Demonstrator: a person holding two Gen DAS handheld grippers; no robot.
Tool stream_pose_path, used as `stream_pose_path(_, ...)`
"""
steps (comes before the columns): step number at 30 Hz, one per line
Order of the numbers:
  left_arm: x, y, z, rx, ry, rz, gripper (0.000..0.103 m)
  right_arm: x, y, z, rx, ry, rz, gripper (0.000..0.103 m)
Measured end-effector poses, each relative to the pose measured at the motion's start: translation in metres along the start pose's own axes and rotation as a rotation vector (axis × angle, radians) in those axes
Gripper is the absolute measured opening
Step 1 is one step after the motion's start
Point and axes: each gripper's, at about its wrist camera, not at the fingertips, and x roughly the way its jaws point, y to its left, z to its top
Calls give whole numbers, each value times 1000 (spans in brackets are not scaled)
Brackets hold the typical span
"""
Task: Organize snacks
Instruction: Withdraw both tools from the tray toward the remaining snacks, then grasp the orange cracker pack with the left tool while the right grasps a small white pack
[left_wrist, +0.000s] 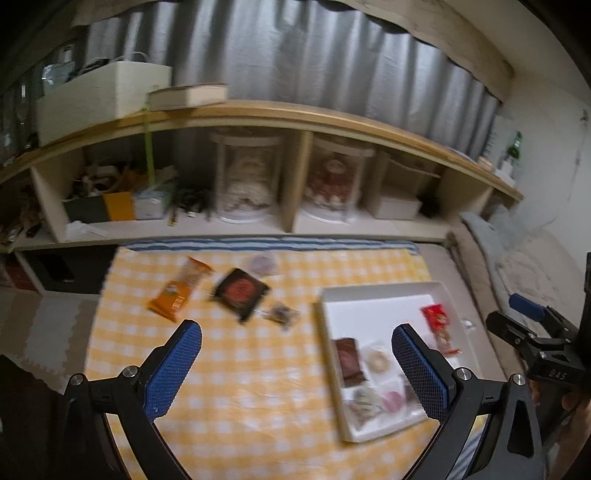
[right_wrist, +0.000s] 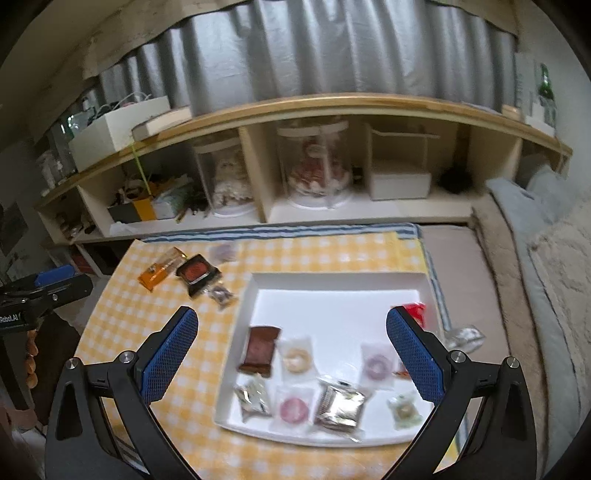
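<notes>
Snacks: brown choc pack (right_wrist: 260, 350), ring-shaped sweets in clear wraps, silver foil pack (right_wrist: 339, 406) lie in shallow white cardboard tray (right_wrist: 332, 280) on yellow-check cloth (right_wrist: 122, 317). Orange bar wrapper (left_wrist: 180, 288), black-red packet (left_wrist: 239, 291) outside tray, far left. L gripper (left_wrist: 295, 369), R gripper (right_wrist: 291, 356) both spread wide, holding nothing.

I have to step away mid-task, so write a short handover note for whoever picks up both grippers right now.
Left gripper: open, empty, above the checked cloth.
Right gripper: open, empty, above the white tray.
Done: the tray holds a brown bar, several ring-shaped snacks in clear wrappers, silver packets and a red packet.
Left: four snacks on the cloth beyond the tray: orange bar, black-and-red packet, small dark packet, purplish one. A silvery wrapper lies outside the tray's right edge.
</notes>
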Motion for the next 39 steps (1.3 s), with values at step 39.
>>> stream_pose_path(39,307,141,41,349,282,14,103,293,136,-8,-575,336,142,100)
